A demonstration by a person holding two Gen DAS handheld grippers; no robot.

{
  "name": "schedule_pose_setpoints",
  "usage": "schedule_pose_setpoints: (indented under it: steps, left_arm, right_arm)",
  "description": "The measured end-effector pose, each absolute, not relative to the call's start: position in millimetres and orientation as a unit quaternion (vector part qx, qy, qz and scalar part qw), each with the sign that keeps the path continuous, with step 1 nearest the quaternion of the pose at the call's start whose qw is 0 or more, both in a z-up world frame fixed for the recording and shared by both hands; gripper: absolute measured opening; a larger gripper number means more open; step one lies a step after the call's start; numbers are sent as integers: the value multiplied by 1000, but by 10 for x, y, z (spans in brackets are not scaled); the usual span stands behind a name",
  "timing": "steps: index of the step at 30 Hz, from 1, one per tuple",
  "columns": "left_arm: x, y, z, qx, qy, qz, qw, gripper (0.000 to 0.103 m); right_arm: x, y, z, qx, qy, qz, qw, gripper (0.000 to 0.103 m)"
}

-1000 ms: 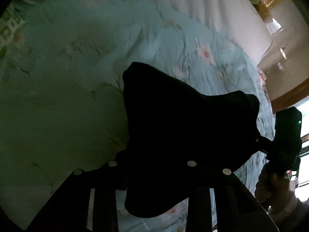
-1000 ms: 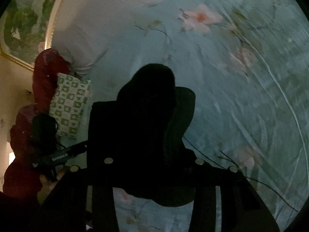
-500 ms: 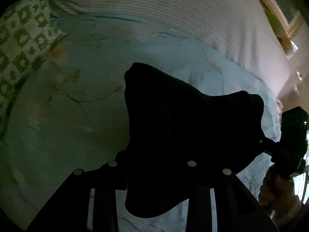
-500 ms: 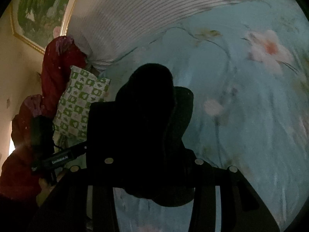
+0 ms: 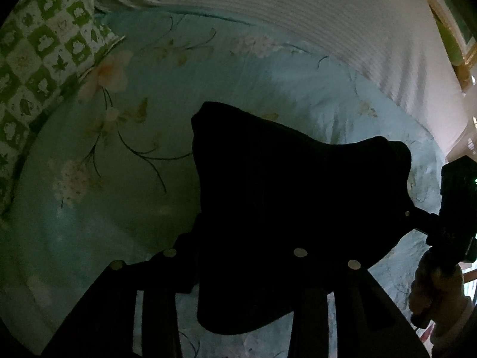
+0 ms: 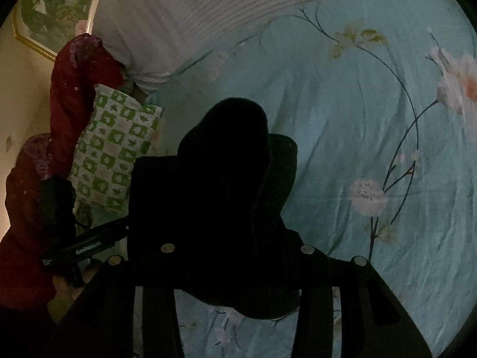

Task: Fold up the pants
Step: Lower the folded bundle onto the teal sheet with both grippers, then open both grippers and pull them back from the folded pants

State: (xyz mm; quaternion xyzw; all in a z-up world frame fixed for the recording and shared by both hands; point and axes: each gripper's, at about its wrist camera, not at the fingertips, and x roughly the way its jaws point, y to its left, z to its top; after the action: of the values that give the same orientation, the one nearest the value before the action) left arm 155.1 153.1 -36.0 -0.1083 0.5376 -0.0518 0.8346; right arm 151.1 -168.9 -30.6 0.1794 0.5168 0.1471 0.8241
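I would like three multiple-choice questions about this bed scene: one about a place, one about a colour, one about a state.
1. Where is the green-and-white checked pillow seen from the right wrist?
A. left of the pants
B. right of the pants
C. under the pants

2. What colour is the flowered bed sheet?
A. red
B. light blue-green
C. yellow

3. How are the black pants now?
A. lying flat
B. held up by both grippers
C. folded on the pillow

Answers: 1 A, it borders the cloth's left edge. 2 B, pale teal with pink blossoms. 3 B, the left gripper and right gripper both pinch the cloth above the sheet.
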Motion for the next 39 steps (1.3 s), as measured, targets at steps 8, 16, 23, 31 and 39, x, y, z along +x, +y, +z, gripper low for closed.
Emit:
schedule_pose_setpoints:
  steps: [8, 16, 23, 31, 39]
  left_arm:
    - [1583, 1568, -481, -106, 544, -53, 831, 52]
    - [1548, 1606, -474, -118, 544, -43, 830, 62]
    - [1420, 1598, -396, -116, 538, -29, 834, 70]
    - [1191, 1547, -279, -95, 528, 4, 844, 77]
    - [893, 1418, -215, -65, 510, 34, 857, 77]
  right_arm:
    - [1531, -1819, -464, 182, 527, 135, 819, 54]
    - [1453, -1928, -390, 191, 522, 125, 822, 57]
    - [1326, -2003, -236, 193, 510, 99, 832, 63]
    - [1121, -1835, -90, 154, 495, 88, 851, 76]
    - [880, -1505, 30, 62, 465, 86, 879, 83]
